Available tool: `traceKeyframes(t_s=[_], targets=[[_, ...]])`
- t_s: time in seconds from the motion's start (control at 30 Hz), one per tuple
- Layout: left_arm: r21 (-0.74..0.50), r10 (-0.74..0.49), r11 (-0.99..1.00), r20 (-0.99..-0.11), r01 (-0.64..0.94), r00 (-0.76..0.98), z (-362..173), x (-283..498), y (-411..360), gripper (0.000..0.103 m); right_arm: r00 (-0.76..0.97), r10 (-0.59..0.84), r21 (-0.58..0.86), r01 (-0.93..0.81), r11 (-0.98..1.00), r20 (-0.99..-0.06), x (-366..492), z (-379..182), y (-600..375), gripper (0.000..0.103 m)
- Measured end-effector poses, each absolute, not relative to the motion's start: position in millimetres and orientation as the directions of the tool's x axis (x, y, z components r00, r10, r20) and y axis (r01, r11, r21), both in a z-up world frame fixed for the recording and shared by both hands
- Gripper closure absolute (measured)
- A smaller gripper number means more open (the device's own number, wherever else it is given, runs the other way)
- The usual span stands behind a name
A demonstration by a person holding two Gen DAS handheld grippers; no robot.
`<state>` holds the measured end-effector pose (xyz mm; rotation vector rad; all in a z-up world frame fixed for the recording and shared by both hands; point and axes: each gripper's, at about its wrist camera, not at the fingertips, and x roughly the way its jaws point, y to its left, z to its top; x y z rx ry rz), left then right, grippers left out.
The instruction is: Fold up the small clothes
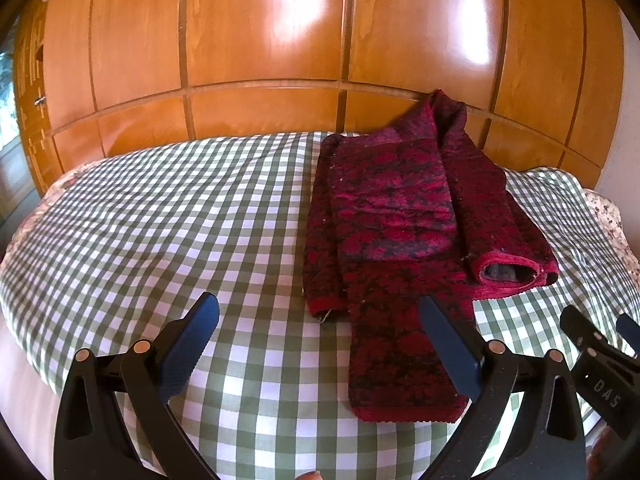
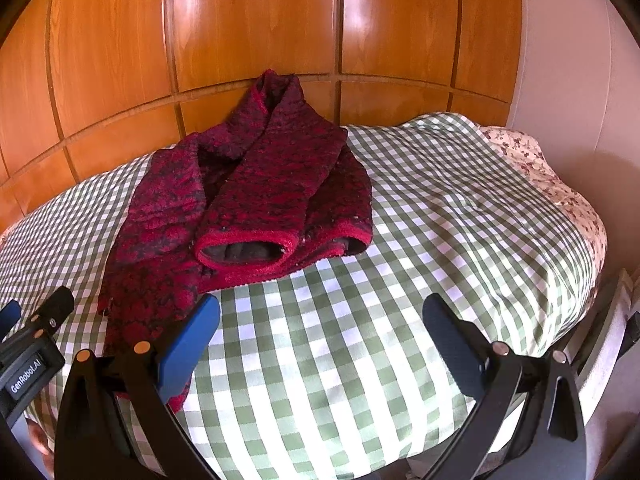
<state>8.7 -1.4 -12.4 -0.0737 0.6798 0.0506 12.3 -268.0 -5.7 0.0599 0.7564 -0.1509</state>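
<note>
Red fleece jacket (image 1: 404,216) partly folded on green checked bedspread (image 1: 160,220), sleeves laid inward; left gripper (image 1: 320,344) and right gripper (image 2: 320,344) both spread wide, empty; next, probably lifting near hem (image 1: 408,412) toward collar

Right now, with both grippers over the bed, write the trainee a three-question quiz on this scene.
1. True or false: the left gripper has its fingers closed on the red-and-black patterned fleece garment.
2. The green-and-white checked bedspread lies in front of: A) a brick wall, B) glossy wooden panels, C) a window.
3. What colour edges the garment's open sleeve cuff?

Key: 1 false; 2 B; 3 red.
</note>
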Motion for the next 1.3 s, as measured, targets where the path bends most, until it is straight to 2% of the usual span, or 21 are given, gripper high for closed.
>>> traceKeyframes(t_s=[0.2,0.63,0.8,1.07,1.3], targets=[[-0.057,-0.014,0.998,-0.625,-0.027,0.780,-11,8,-9,0.004,0.711,-0.120,0.005,0.172,0.985,-0.692,8,-7,-273,0.002],[-0.043,-0.014,0.999,-0.643,-0.018,0.766,-16,10,-14,0.004,0.700,-0.123,0.010,0.183,0.983,-0.704,-1,-12,-277,0.002],[-0.046,-0.019,0.999,-0.654,-0.015,0.757,-18,12,-14,0.004,0.722,-0.132,-0.001,0.180,0.984,-0.679,-10,-8,-273,0.002],[-0.079,-0.058,0.997,-0.668,0.007,0.742,-22,15,-11,0.004,0.699,0.087,0.176,0.057,0.983,-0.710,-31,-18,-272,0.002],[-0.145,-0.139,0.988,-0.685,0.053,0.715,-27,19,-9,0.004,0.655,0.144,0.274,0.101,0.956,-0.742,-25,-29,-288,0.002]])
